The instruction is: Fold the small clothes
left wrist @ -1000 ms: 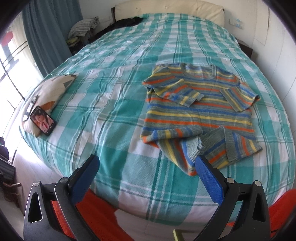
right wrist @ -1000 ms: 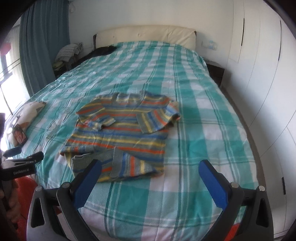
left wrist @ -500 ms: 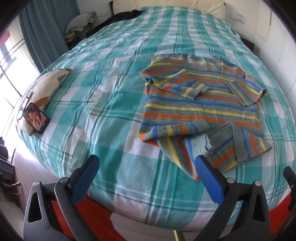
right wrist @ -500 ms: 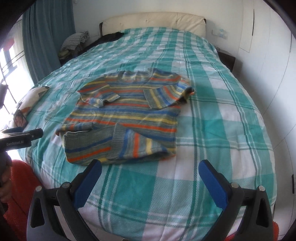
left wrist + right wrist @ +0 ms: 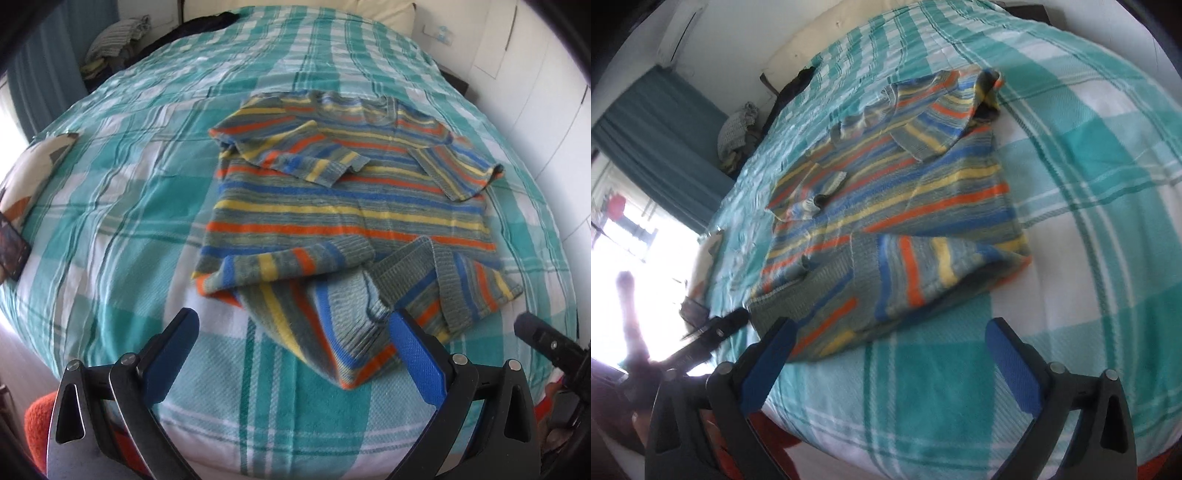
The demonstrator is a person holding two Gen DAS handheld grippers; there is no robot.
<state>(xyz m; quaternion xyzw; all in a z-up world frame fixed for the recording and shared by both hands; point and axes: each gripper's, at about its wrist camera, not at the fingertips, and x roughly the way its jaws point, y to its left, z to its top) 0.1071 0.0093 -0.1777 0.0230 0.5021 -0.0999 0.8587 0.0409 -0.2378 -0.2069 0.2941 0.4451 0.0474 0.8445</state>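
On the checked bedspread [image 5: 122, 206], the striped sweater [image 5: 343, 206] lies beyond both jaws, ungripped.

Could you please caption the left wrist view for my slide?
Open left gripper above the rumpled hem of a striped sweater on a checked bedspread.

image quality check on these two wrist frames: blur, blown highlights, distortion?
Left wrist view: mostly sharp, slight smear on the near hem of the striped sweater; strong fisheye bulge of the bed, dark vignette at the corners. Right wrist view: tilted horizon, motion blur across the sweater; the window at left is blown out to white, washing out what stands in front of it.
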